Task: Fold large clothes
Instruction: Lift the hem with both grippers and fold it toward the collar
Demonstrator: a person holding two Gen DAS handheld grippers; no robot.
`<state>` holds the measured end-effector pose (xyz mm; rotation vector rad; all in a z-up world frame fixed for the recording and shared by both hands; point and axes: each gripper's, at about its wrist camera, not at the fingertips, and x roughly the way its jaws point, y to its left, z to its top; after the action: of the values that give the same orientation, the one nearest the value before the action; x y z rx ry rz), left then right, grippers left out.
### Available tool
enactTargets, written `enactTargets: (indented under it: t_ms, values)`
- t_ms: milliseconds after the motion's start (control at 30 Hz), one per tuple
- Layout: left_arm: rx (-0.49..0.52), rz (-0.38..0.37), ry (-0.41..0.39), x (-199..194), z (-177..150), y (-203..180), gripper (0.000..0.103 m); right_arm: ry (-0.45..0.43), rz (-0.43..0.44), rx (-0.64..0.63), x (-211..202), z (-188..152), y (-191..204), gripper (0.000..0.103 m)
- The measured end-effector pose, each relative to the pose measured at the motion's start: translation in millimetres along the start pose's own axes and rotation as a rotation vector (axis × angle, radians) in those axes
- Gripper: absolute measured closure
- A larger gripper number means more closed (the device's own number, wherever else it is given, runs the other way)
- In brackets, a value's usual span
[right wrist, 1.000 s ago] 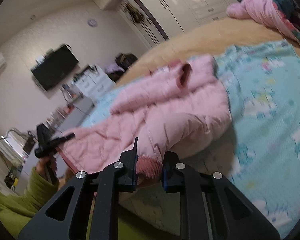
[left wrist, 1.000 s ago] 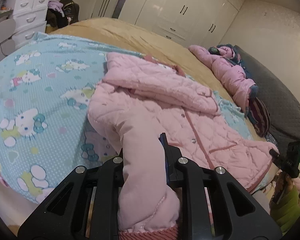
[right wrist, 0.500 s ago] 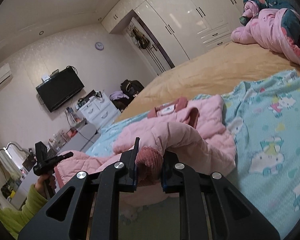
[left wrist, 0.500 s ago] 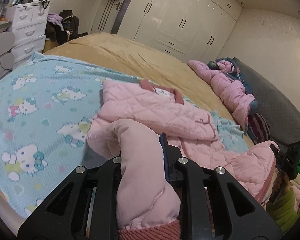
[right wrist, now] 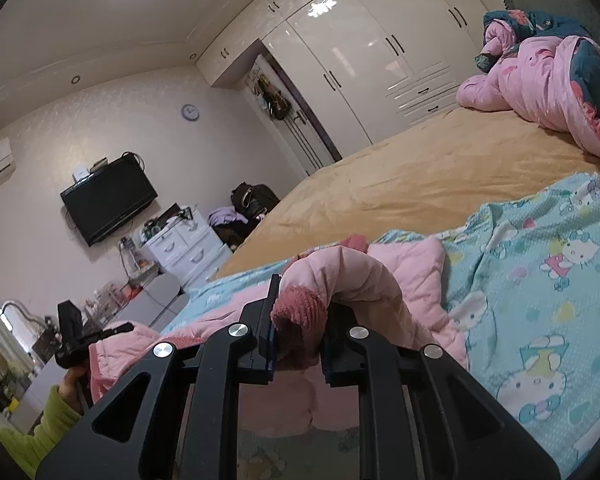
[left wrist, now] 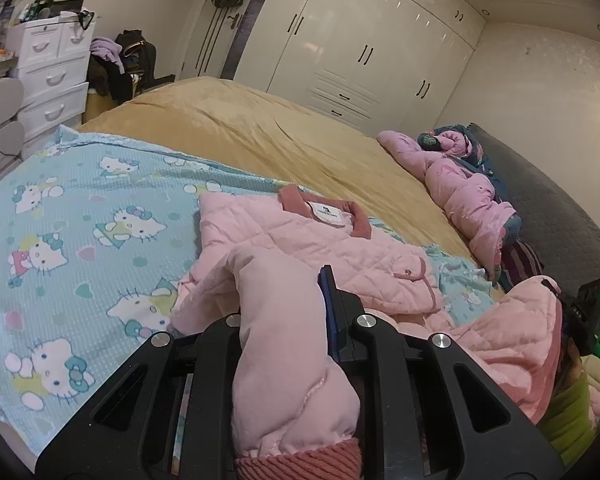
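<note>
- Nearest in the left wrist view, the left gripper (left wrist: 288, 320) is clamped narrow on a sleeve of the pink quilted jacket (left wrist: 320, 240), whose ribbed cuff (left wrist: 300, 458) hangs toward the camera.
- In the right wrist view, the right gripper (right wrist: 298, 332) pinches the jacket's other ribbed cuff (right wrist: 300, 314), jaws narrow.
- The jacket's body lies on the cartoon-cat blanket (left wrist: 80, 216) covering the near part of the bed (left wrist: 260, 136), collar facing away.
- Risk, as a judgement: the padded sleeves are bulky and could slip from the narrow grips, or drag the body askew and spoil the fold.
- The blanket may bunch beneath the jacket if pulled.
- Farther off, a heap of pink and dark bedding (left wrist: 468, 184) sits at the bed's far side, well apart and not in the way.
- Beyond stand a white wardrobe (left wrist: 364, 44), white drawers (left wrist: 52, 76) and a wall television (right wrist: 108, 196).
</note>
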<state>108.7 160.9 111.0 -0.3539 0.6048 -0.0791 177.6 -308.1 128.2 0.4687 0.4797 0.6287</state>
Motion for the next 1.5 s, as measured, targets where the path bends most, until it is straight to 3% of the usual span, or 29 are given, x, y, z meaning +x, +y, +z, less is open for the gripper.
enactTargets:
  t_ms: [733,1500]
  values:
    - [0.072,0.105,0.041,58.0,56.1,5.6,0.091,-0.012,-0.14,0.009,73.8,52.2,-18.4,0.088]
    - [0.02,0.182,0.161,153.8,83.1,34.5,0.09,0.14,-0.264,0.085,186.6,69.8,-70.6,0.088]
